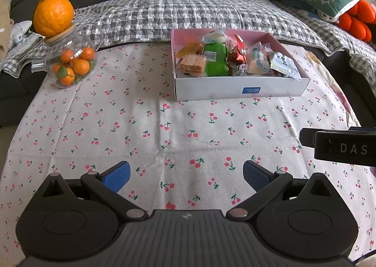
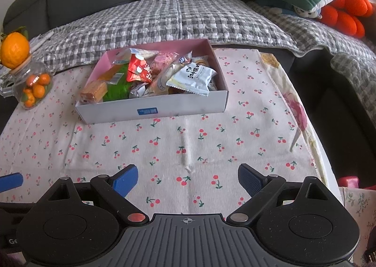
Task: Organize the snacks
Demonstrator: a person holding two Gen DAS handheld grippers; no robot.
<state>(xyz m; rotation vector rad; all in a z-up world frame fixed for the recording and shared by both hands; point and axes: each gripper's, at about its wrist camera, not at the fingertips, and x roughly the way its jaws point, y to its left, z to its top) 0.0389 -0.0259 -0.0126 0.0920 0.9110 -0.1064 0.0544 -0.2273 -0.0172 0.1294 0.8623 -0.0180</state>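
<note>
Standing wide apart with nothing between them, the jaws of the left gripper and the right gripper both hang over bare cherry-print tablecloth, angled downward toward the table, neither touching any object. Ahead of both sets of jaws, well apart from the fingertips, sits the snack box, a shallow white carton with a pink interior; it lies ahead and slightly right of the left gripper's jaws, ahead and slightly left of the right gripper's. The box is filled with wrapped snacks: a wafer pack at the near-left corner, a green packet beside it, a red foil pouch toward the middle, and a white sachet whose edge overhangs the near wall. These items are judged light, with crinkly film wrappers that are likely slippery and easily crushed; the wafer pack looks stiffest and probably brittle inside. Grasp each packet across its flat body or by a sealed edge, with light closing force. The box itself appears to be thin card, best taken by a side wall. Farther out, left of both jaws, a glass jar of small oranges carries a large orange on its lid; avoid contact, as the arrangement looks unstable. Beyond lies a checked sofa cover.
</note>
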